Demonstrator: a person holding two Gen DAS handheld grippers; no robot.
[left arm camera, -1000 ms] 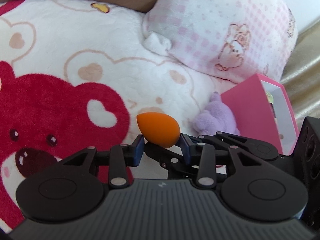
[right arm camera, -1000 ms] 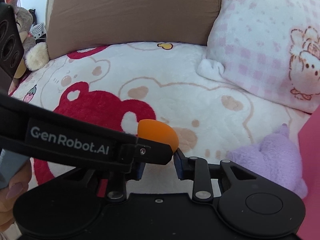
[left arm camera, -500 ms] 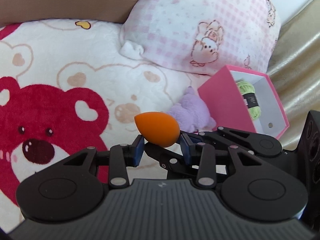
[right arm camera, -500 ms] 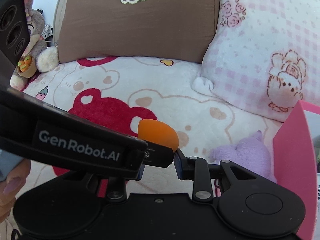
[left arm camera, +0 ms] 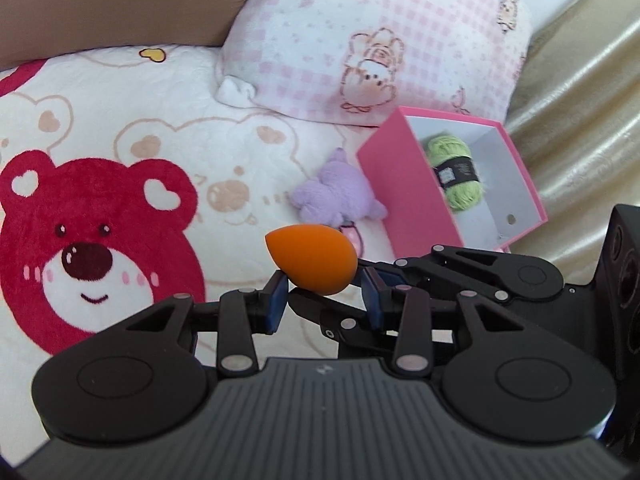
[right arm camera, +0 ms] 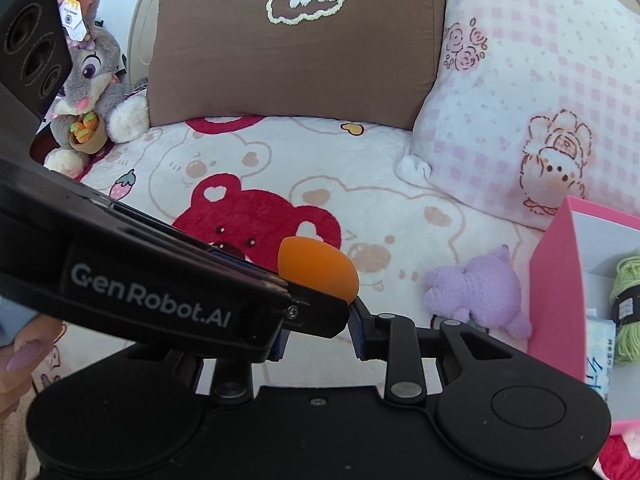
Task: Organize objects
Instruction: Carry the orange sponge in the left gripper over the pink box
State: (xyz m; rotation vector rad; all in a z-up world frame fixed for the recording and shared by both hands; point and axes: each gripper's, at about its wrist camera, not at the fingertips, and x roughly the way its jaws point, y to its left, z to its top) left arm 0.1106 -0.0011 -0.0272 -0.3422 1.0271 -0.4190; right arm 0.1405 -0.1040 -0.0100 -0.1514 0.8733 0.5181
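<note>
Orange egg-shaped sponge (left arm camera: 312, 258) carried above the bed (left arm camera: 120, 104), clamped in two claws at once. The left claw (left arm camera: 320, 300) grips its rounded base between blue pads; the right claw (right arm camera: 316, 336), clenched as tightly as it closes, crosses in from the side, and whether its pads actually press the sponge cannot be told from either view. The doubled hold probably steadies a soft, springy item that could squirm out of a single pinch. The sponge is smooth, matte, uniformly orange, its pointed end aimed left in the left wrist view. The pink box (left arm camera: 404, 196) stands open just beyond, with green yarn (left arm camera: 456, 176) already inside; it is the likely destination. A purple plush toy (left arm camera: 336, 192) lies beside the box, not yet stowed.
</note>
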